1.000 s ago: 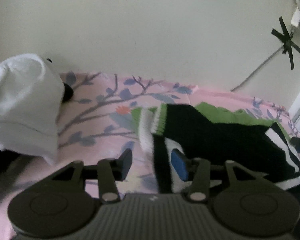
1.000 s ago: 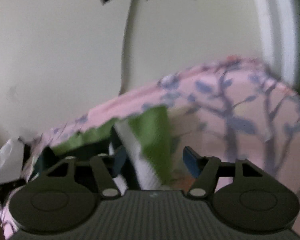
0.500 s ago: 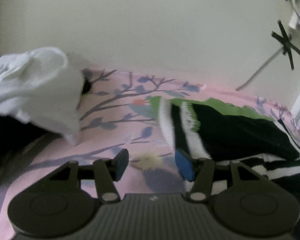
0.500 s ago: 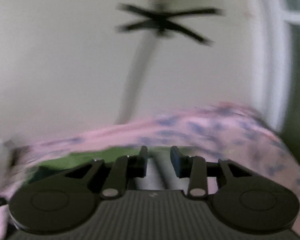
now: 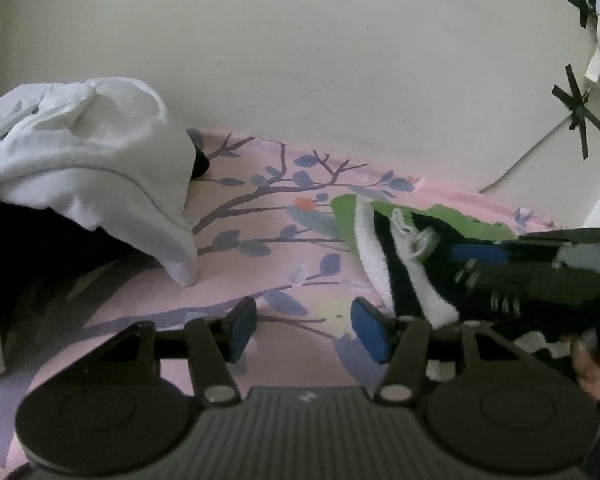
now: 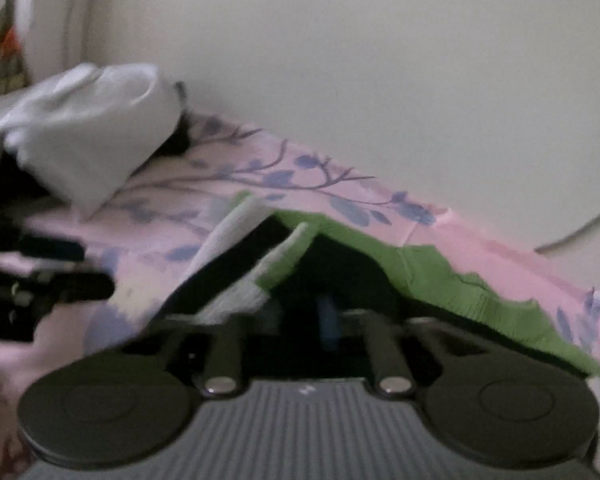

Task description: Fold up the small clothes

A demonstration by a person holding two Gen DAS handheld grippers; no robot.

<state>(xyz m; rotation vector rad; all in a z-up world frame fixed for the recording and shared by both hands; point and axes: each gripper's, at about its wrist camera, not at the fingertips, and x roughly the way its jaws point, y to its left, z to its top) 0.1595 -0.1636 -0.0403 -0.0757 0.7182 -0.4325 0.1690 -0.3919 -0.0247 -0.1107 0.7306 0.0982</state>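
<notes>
Your right claw point(image 6: 328, 320) has just pinched shut on the soft black, green and white striped knit garment point(image 5: 404, 256) lying on the pink floral bedsheet point(image 5: 260, 240); your left claw point(image 5: 304, 330) stands spread and empty. The garment is limp, so grip its hems.

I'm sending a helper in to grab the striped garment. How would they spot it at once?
Start at the pink bedsheet with blue branches, against the cream wall. The striped garment lies at its right end, away from the white garment heaped at the left. It alone is black with white stripes and green edging.
</notes>
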